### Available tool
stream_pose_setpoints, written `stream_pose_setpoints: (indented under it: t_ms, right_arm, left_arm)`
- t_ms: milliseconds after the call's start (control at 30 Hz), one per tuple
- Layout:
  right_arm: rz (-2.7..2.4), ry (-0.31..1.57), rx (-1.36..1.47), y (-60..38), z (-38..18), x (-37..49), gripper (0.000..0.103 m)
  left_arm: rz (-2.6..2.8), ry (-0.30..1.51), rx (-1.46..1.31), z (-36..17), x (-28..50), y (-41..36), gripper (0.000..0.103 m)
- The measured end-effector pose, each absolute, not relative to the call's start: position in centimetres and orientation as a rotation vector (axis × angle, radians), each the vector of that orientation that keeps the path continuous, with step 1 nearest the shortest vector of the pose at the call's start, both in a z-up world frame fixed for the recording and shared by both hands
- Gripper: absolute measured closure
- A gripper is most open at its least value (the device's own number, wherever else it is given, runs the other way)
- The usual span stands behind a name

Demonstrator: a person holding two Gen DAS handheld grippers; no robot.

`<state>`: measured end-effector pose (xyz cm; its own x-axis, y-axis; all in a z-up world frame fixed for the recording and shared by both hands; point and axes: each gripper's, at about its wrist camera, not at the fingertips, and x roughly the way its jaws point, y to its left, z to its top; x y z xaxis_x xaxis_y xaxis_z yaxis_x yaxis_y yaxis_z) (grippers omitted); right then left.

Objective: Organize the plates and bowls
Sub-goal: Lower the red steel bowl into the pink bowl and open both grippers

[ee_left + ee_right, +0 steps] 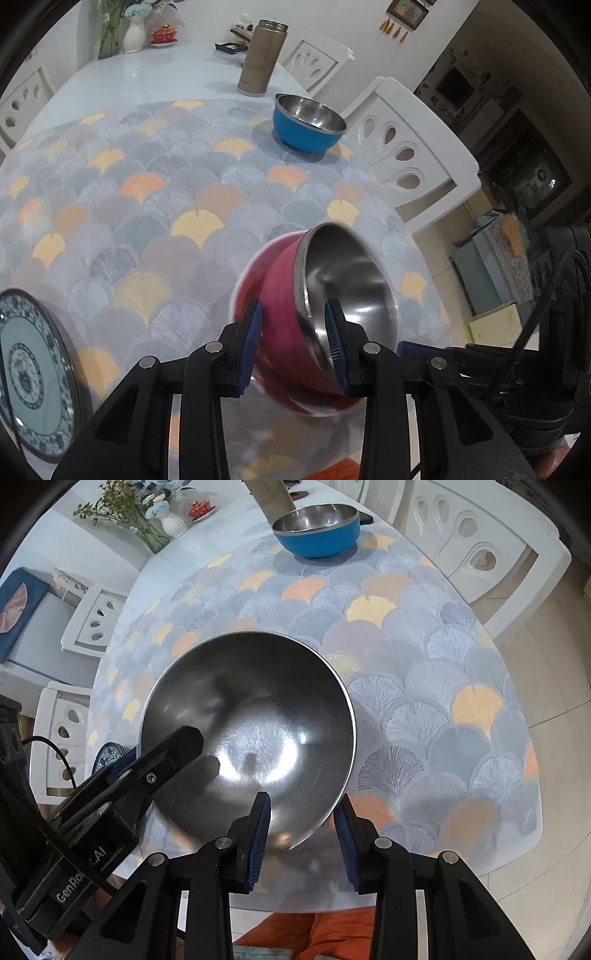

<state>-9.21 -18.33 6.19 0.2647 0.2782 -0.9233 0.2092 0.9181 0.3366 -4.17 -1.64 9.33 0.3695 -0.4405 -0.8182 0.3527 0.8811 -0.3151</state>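
A red bowl with a steel inside hangs tilted over the patterned mat, held from two sides. My left gripper is shut on its rim, one blue pad on the red wall and the other inside. In the right wrist view that gripper's finger reaches into the bowl from the left. My right gripper is shut on the near rim, one pad inside and one outside. A blue bowl stands upright at the mat's far side. A blue-and-white plate lies at the left.
A fan-patterned mat covers the near part of the white table. A tall brown flask stands beyond the blue bowl. A vase and a red lidded cup sit at the far end. White chairs line the table's edges.
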Motion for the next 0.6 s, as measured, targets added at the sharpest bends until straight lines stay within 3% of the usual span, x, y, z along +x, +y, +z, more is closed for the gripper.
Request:
stream_pose_setpoints:
  t_ms: [300, 600]
  right_arm:
    - [0.053, 1.330, 0.436, -18.0, 5.8, -9.0, 0.068]
    - [0.054, 1.349, 0.448, -18.0, 5.5, -8.5, 0.068]
  left_arm:
    - [-0.465, 1.050, -0.066, 10.1, -3.9, 0.3, 0.068]
    - [-0.445, 1.137, -0.173, 7.5, -2.2, 1.9, 0.069]
